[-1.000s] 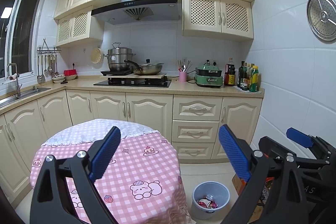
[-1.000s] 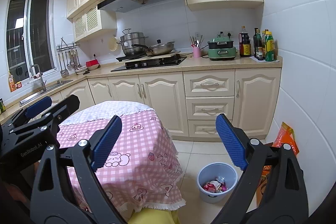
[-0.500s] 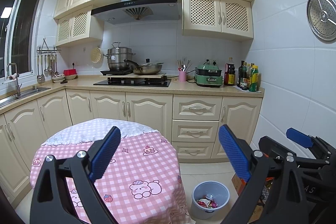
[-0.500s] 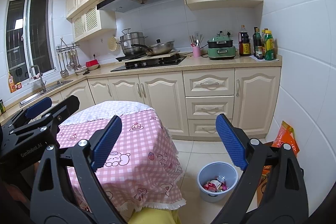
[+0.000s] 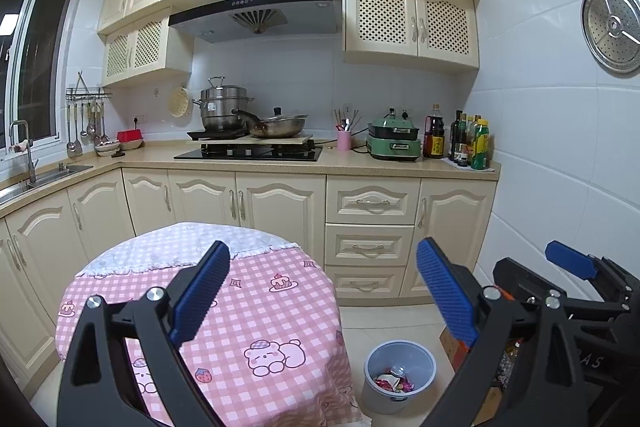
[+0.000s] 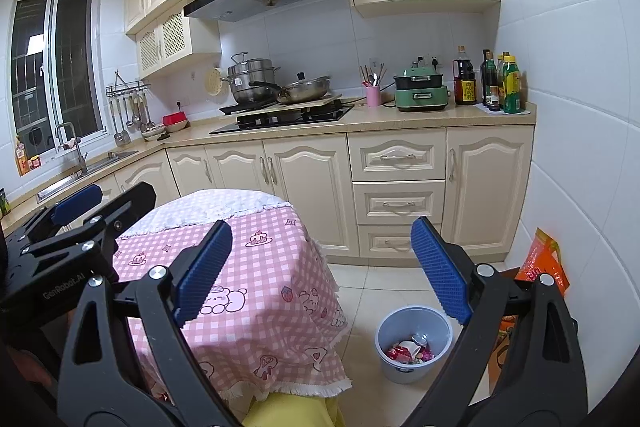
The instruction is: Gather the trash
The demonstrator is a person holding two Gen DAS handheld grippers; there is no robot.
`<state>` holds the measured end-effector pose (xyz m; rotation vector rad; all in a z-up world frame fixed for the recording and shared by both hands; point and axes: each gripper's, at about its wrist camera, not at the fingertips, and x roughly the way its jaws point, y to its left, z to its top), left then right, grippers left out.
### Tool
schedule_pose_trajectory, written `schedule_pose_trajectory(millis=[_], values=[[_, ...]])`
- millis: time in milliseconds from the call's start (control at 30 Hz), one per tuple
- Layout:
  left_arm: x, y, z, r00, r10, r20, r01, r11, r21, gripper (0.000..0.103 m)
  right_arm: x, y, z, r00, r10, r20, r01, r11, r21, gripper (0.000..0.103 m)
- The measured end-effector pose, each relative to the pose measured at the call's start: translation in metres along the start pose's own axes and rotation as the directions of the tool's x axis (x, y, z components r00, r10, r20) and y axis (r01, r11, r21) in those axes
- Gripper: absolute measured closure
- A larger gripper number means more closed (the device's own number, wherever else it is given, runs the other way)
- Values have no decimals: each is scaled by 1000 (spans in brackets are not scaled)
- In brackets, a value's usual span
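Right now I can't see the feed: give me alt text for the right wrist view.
Open, empty right tongs frame a grey trash bin holding wrappers on the tiled floor, beside a table with a pink checked cloth. The left tongs show at left; kitchen cabinets stand behind.

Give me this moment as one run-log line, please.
left gripper: open, empty | right gripper: open, empty | trash bin: on floor beside table, wrappers inside | tabletop: no trash visible
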<state>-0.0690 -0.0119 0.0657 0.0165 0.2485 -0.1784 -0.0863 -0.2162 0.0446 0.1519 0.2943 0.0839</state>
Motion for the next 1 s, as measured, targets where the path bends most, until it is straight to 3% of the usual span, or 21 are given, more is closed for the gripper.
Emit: schedule_pose_trajectory(millis=[1000], values=[[11,11,-2,999,-14,-46,13,1000,-28,10,8,1,-2,999,-2,-40,2,1000,6,13]])
